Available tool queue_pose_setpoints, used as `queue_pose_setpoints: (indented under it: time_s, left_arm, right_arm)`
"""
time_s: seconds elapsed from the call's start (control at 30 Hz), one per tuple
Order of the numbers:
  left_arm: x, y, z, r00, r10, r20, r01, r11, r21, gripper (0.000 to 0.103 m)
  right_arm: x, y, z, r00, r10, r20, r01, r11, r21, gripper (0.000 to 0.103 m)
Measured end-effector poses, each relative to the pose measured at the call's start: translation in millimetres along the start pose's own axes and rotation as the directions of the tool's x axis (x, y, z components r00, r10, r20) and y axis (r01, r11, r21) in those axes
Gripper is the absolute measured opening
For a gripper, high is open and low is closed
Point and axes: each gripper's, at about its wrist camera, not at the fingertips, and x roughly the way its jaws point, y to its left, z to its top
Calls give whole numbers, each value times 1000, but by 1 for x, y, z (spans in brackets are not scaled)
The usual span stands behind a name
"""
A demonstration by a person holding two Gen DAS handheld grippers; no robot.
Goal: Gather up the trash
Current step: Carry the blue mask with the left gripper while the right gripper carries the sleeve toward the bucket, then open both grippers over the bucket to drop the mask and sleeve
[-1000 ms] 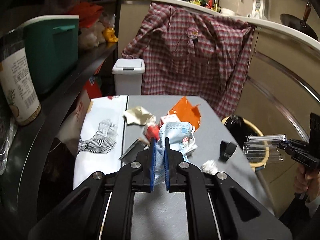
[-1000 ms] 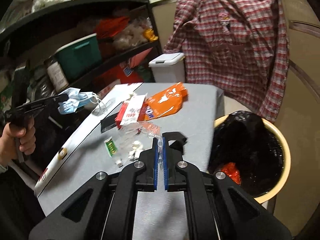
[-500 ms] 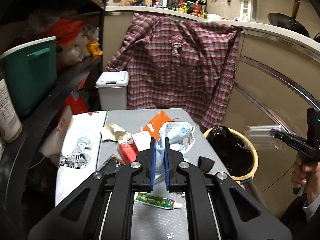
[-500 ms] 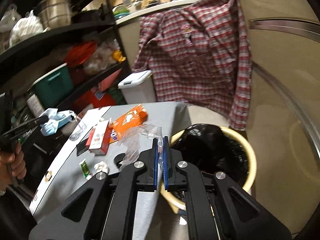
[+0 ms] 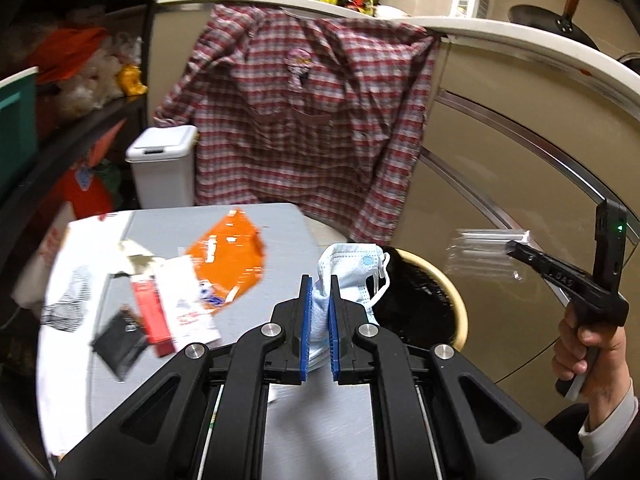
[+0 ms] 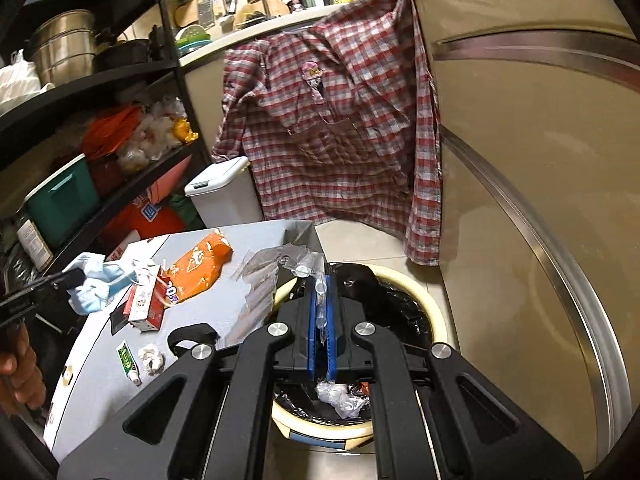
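Observation:
My left gripper [image 5: 319, 285] is shut on a light blue face mask [image 5: 352, 264], held above the table's right edge beside the bin [image 5: 448, 292]. The mask also shows in the right wrist view [image 6: 94, 284]. My right gripper [image 6: 321, 282] is shut on a clear plastic wrapper [image 6: 276, 270] and hangs over the cream bin with a black liner [image 6: 424, 300]. That wrapper shows in the left wrist view [image 5: 486, 250]. On the grey table [image 6: 256, 236] lie an orange packet [image 6: 200, 264], a red and white carton [image 6: 146, 304], a small tube [image 6: 128, 362] and a crumpled tissue [image 6: 151, 358].
A plaid shirt [image 6: 340, 136] hangs behind the table. A white lidded bin [image 6: 222, 194] stands at the far end. Dark shelves [image 6: 100, 80] with a teal tub [image 6: 64, 200] line the left. A black tape piece [image 6: 188, 334] lies near the table's front edge.
Both grippers have swung right toward the bin. The right gripper with the wrapper is now over the bin's opening. The left gripper with the mask has come nearer the bin's rim.

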Motion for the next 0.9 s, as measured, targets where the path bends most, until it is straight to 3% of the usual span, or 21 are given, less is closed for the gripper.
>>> queue_pose_setpoints:
  time_s: [0.33,0.63,0.7,0.77,0.9]
  left_arm:
    - [51,-49,16,999,-9,-53,12,999,48,8]
    - [79,-63,32,997,-5,-74,9,998,56,8]
    - [86,-66,36,996,-1,-84,6,999,53,16]
    - [95,-68,39,995,-1,-101,7,999,53,34]
    - [97,-71,45,996,-7,-94,12,999,52,36]
  right_arm:
    - [11,-10,1,1000,-8,-15,8,1000,25,5]
    - [17,-17,3,1000,-15,-14,15,999,45,6]
    - [18,-17,3,1000,-21,-20,22,999,45,9]
    - [21,-18,2,999,-22,-30,23,998,52,33]
    - [21,-20,2,999,-14,-35,16,998,66,39]
